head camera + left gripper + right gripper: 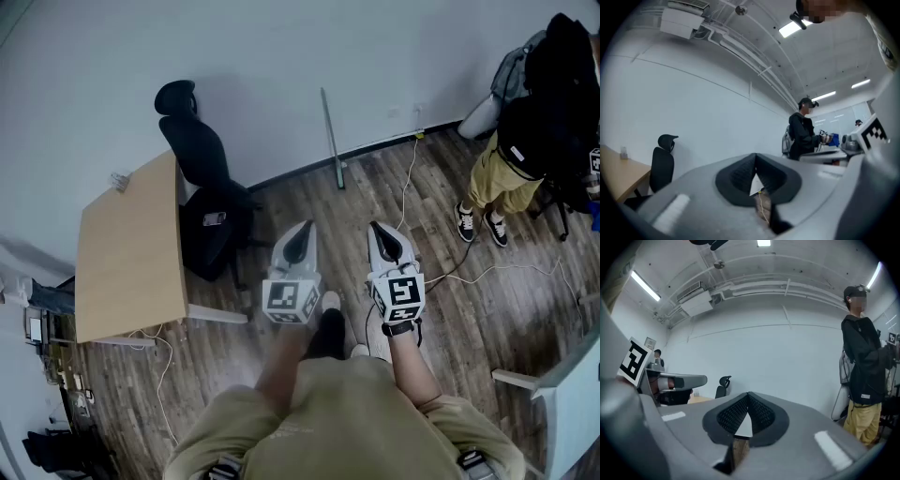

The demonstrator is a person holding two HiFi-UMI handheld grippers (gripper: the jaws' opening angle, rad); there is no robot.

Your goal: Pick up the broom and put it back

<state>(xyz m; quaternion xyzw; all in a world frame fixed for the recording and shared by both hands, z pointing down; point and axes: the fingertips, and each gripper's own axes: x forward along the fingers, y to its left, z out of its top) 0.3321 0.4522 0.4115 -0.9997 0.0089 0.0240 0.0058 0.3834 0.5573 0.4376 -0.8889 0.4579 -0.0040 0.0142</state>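
The broom (pixel 332 141) is a thin grey pole that leans on the white wall, its foot on the wood floor by the skirting. Both grippers are held level in front of the person, short of the broom and apart from it. My left gripper (pixel 298 246) has its jaws closed together with nothing between them, and its black pads (pixel 740 173) meet at the tips. My right gripper (pixel 389 244) is likewise shut and holds nothing. Neither gripper view shows the broom clearly.
A wooden desk (pixel 127 253) stands at the left with a black office chair (pixel 208 192) beside it. A person (pixel 525 141) in black top and yellow shorts stands at the far right. Cables (pixel 469 277) trail across the floor. A white table corner (pixel 562 394) sits at lower right.
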